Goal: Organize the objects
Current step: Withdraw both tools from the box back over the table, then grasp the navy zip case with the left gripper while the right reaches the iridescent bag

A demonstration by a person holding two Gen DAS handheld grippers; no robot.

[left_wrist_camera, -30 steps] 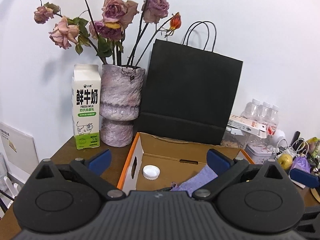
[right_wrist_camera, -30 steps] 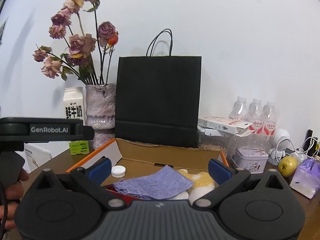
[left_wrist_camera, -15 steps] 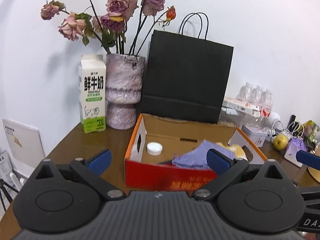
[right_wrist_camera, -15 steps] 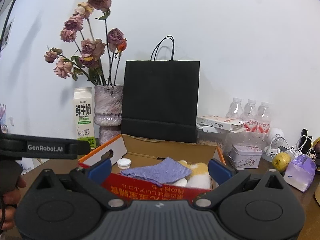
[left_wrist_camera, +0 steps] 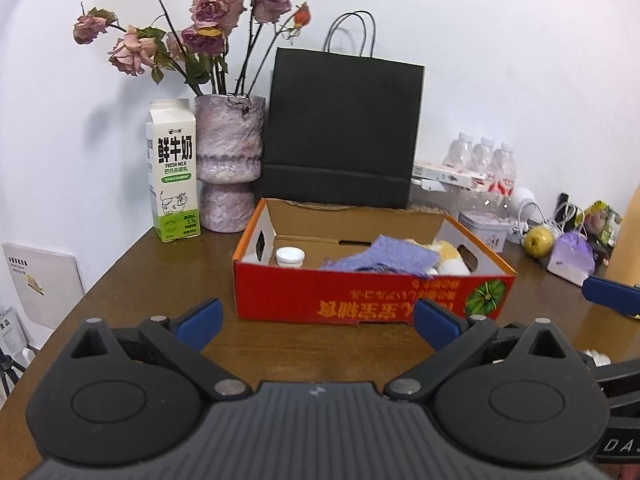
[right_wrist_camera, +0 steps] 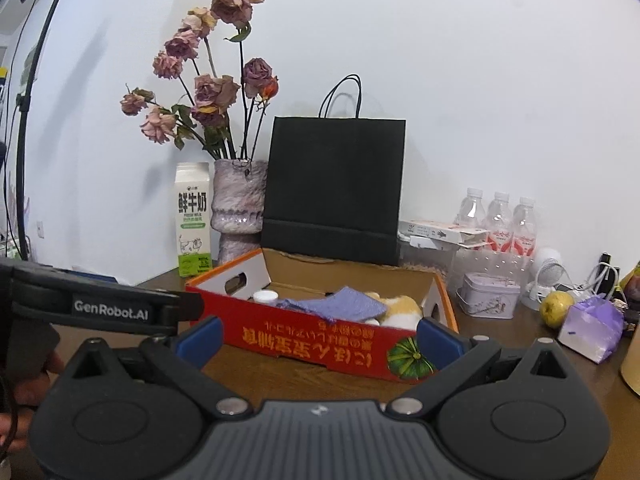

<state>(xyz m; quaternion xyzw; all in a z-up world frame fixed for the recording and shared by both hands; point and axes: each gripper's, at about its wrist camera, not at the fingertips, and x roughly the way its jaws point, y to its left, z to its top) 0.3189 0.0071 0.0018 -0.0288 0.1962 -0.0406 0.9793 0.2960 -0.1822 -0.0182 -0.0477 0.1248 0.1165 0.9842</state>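
A red cardboard box (left_wrist_camera: 360, 300) (right_wrist_camera: 320, 340) sits on the brown table. Inside lie a purple cloth (left_wrist_camera: 384, 258) (right_wrist_camera: 340, 304), a white-capped bottle (left_wrist_camera: 290, 257) (right_wrist_camera: 266, 297) and a yellow-and-white plush (left_wrist_camera: 448, 256) (right_wrist_camera: 400, 310). My left gripper (left_wrist_camera: 318, 320) hangs open in front of the box, nothing between its blue-tipped fingers. My right gripper (right_wrist_camera: 318, 338) is also open and empty, just before the box's front wall. In the right wrist view the left gripper's body (right_wrist_camera: 108, 310) shows at the left, held by a hand (right_wrist_camera: 24, 392).
Behind the box stand a milk carton (left_wrist_camera: 173, 170), a vase of dried roses (left_wrist_camera: 230, 164) and a black paper bag (left_wrist_camera: 340, 132). To the right are water bottles (right_wrist_camera: 498, 220), a tin (right_wrist_camera: 490, 294), a yellow-green apple (right_wrist_camera: 556, 308) and a purple packet (right_wrist_camera: 592, 328).
Both grippers have drawn back from over the box toward the table's near side; the box now shows its whole red front. Both stay open and empty.
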